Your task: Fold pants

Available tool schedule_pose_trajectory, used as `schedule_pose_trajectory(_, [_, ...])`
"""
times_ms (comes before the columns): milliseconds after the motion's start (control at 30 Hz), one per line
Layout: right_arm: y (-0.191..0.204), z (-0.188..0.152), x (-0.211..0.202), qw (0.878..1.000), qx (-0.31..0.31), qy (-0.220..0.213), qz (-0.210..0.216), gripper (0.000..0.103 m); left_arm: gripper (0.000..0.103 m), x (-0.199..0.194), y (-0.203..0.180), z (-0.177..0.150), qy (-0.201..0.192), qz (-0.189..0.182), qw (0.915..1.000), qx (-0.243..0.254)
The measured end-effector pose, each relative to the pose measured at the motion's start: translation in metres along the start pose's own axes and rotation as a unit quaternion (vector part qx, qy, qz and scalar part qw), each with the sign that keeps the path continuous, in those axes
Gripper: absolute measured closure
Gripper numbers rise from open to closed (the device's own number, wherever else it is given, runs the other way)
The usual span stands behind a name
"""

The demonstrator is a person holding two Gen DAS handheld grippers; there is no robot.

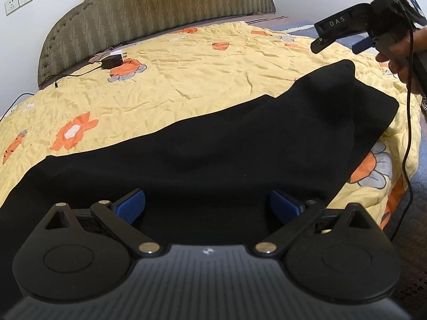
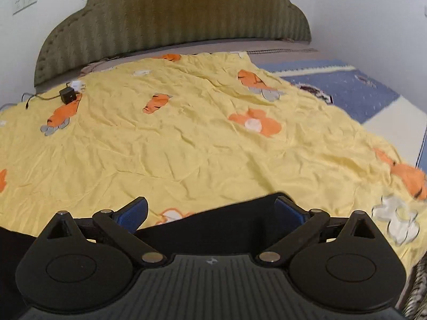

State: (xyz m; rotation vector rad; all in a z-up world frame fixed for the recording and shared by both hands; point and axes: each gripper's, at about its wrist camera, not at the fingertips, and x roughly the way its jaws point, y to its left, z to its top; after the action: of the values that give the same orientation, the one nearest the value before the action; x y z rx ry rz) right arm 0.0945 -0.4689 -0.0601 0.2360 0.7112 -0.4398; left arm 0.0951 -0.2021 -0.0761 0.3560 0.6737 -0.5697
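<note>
Black pants lie folded lengthwise on a yellow flowered bedspread, running from the near left to the far right. My left gripper is open and empty just above the near end of the pants. My right gripper is open and empty above the far end of the pants. In the left wrist view the right gripper hovers above the far end, held by a hand, apart from the cloth.
A black charger with a cable lies on the bedspread near the green headboard. A blue and cream quilt lies at the right. The right gripper's cable hangs over the bed's right edge.
</note>
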Motion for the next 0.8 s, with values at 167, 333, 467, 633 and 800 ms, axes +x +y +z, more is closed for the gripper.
schedule_pose_trajectory(167, [-0.005, -0.003, 0.0, 1.0, 0.011, 0.01, -0.017, 0.001, 0.003, 0.0, 0.001, -0.001, -0.001, -0.002, 1.0, 0.001])
schedule_pose_trajectory(333, [-0.031, -0.006, -0.003, 0.985, 0.114, 0.082, 0.095, 0.001, 0.002, 0.002, 0.003, -0.001, 0.002, -0.005, 1.0, -0.001])
schedule_pose_trajectory(467, [-0.046, 0.025, 0.007, 0.943, 0.224, 0.077, 0.233, 0.001, 0.001, 0.004, 0.004, 0.0, 0.005, -0.004, 1.0, -0.002])
schedule_pose_trajectory(633, [-0.059, 0.045, -0.003, 0.97, 0.207, 0.011, 0.127, 0.001, 0.0, 0.003, 0.006, -0.001, 0.002, -0.003, 1.0, -0.006])
schedule_pose_trajectory(800, [-0.09, -0.017, -0.024, 0.982, 0.157, -0.014, 0.108, 0.005, 0.0, 0.001, 0.002, -0.003, -0.009, 0.005, 0.9999, 0.005])
